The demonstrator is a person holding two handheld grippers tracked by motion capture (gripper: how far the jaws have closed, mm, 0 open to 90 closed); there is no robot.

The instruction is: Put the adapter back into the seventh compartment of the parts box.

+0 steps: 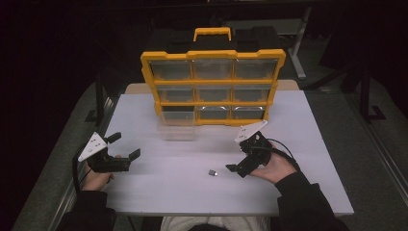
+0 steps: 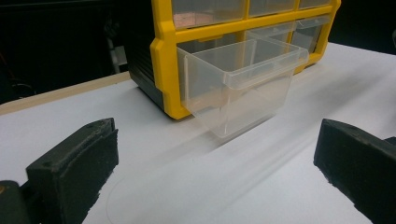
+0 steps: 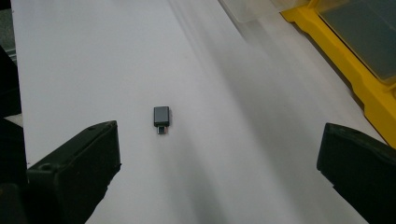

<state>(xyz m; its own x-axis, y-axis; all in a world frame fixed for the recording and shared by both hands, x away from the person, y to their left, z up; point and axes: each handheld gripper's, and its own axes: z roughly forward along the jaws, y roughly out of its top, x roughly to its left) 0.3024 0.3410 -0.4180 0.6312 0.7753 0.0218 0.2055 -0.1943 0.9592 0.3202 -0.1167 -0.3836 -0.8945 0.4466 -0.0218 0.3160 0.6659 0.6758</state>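
Observation:
A small dark grey USB adapter (image 1: 212, 172) lies flat on the white table (image 1: 159, 192), just left of my right gripper (image 1: 236, 161). In the right gripper view the adapter (image 3: 161, 116) sits ahead of the wide-open jaws of that gripper (image 3: 219, 172), nearer its left jaw, with nothing held. A yellow organizer (image 1: 213, 55) with clear drawers stands upright at the back. Its bottom-left clear drawer (image 1: 177, 126) is pulled out. My left gripper (image 1: 124, 146) is open and empty at the table's left. It faces the drawer (image 2: 243, 84) from a distance.
The organizer's yellow frame (image 2: 163, 60) holds other clear drawers pushed in. A wooden strip (image 1: 137, 88) runs along the table's far edge behind it. Dark floor and table legs surround the table. Bare white surface lies between both grippers and the front edge.

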